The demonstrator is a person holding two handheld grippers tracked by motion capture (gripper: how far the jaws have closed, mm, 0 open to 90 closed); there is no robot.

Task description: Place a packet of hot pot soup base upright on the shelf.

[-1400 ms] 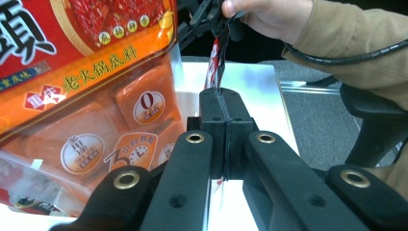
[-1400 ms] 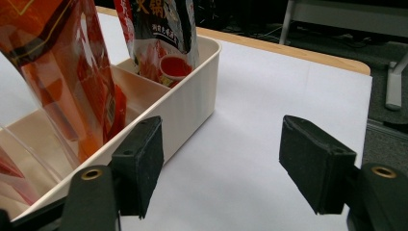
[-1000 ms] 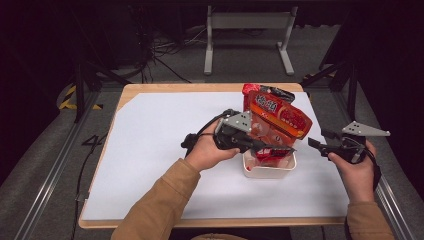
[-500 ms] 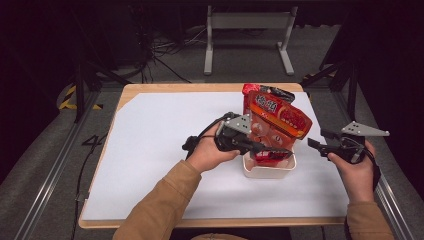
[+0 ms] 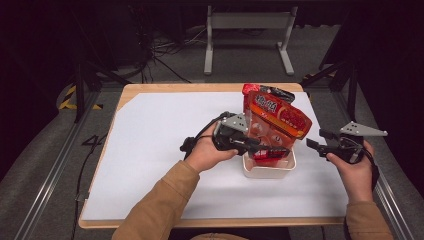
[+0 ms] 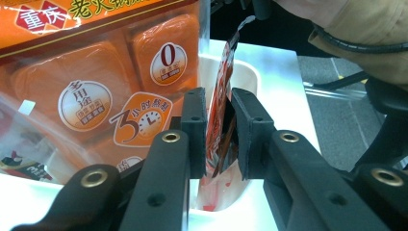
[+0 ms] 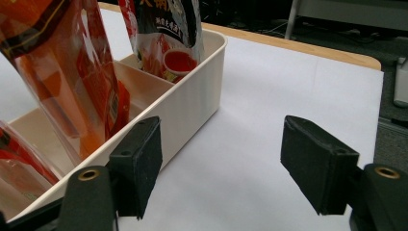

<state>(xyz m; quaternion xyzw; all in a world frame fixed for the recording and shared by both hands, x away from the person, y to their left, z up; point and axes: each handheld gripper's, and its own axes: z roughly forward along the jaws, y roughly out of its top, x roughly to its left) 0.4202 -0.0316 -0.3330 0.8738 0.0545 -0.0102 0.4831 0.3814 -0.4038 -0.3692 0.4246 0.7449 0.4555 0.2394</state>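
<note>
Packet: a thin red sauce packet [image 6: 217,115] stands on edge in the white tub [image 5: 268,170], its lower end down inside the near compartment.
Left gripper [image 5: 265,148]: reaches in from the left over the tub; its jaws have just been opening and now stand a little apart, with the packet between the pads. In the left gripper view a gap shows on the right side of the packet, and the left pad lies close to it; whether that pad touches I cannot tell.
Right gripper [image 5: 316,140]: held to the right of the tub, apart from it, jaws wide open with nothing between them, only white sheet under them.
In the way: a big orange pouch [image 5: 277,120] leans up out of the tub just beside the thin packet and crowds the left jaw. A darker pouch [image 7: 166,33] stands in the far compartment behind a divider.
Around: the white sheet [image 5: 160,145] covers the wooden table [image 5: 150,89]; a grey metal stand [image 5: 247,35] is on the floor beyond, with cables beside it.
Change from a second ago: the left hand sits almost where it was, the orange pouch leans the same way, the right hand has not shifted.
</note>
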